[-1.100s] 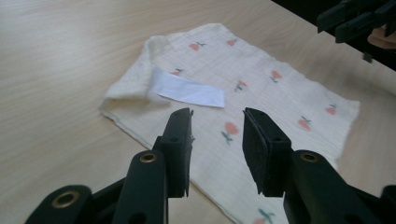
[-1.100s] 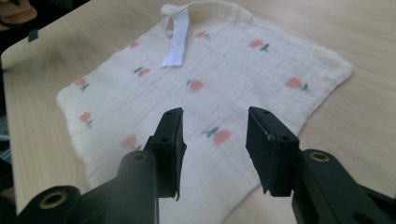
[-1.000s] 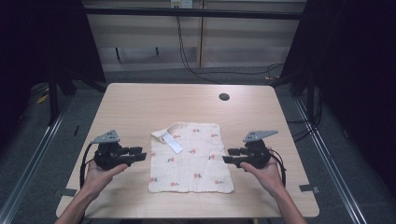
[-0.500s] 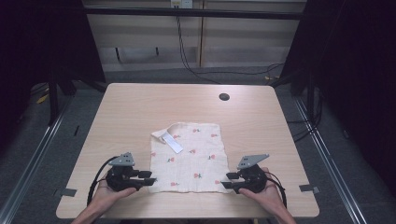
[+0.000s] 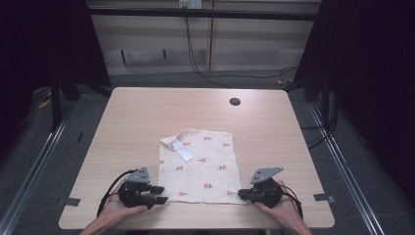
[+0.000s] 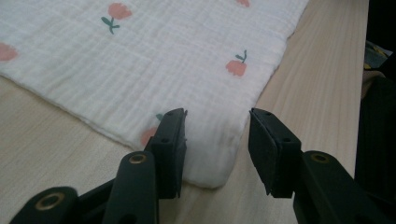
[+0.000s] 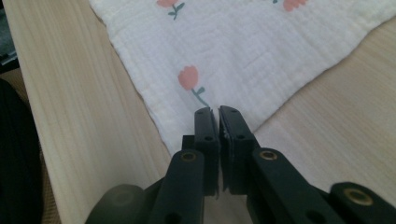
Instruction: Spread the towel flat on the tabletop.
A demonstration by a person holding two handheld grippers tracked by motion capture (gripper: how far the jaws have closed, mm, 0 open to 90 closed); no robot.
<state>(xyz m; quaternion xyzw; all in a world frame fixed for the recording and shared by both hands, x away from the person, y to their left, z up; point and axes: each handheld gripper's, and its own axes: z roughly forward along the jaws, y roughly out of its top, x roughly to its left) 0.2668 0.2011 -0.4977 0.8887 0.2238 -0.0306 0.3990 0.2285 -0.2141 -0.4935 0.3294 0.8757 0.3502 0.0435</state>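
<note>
A white cloth [image 5: 198, 164] printed with small red flowers lies flat on the wooden table [image 5: 147, 117]; its far-left corner is folded over beside a white label [image 5: 184, 152]. My left gripper [image 5: 159, 193] rests at the cloth's near-left corner. In the left gripper view the jaws [image 6: 217, 126] stand open and have just been opening, with the cloth's [image 6: 163, 60] corner between them and untouched by the pads. My right gripper [image 5: 242, 194] sits at the near-right corner. Its jaws [image 7: 218, 114] have just closed together on the corner of the cloth [image 7: 243, 51].
A dark round hole [image 5: 235, 102] sits in the table near its far right. Bare wood surrounds the cloth on all sides. Metal rails and cables run along the floor beyond the table edges.
Both hands have come toward the near table edge and down, from the cloth's sides to its near corners. The right jaws have shut.
</note>
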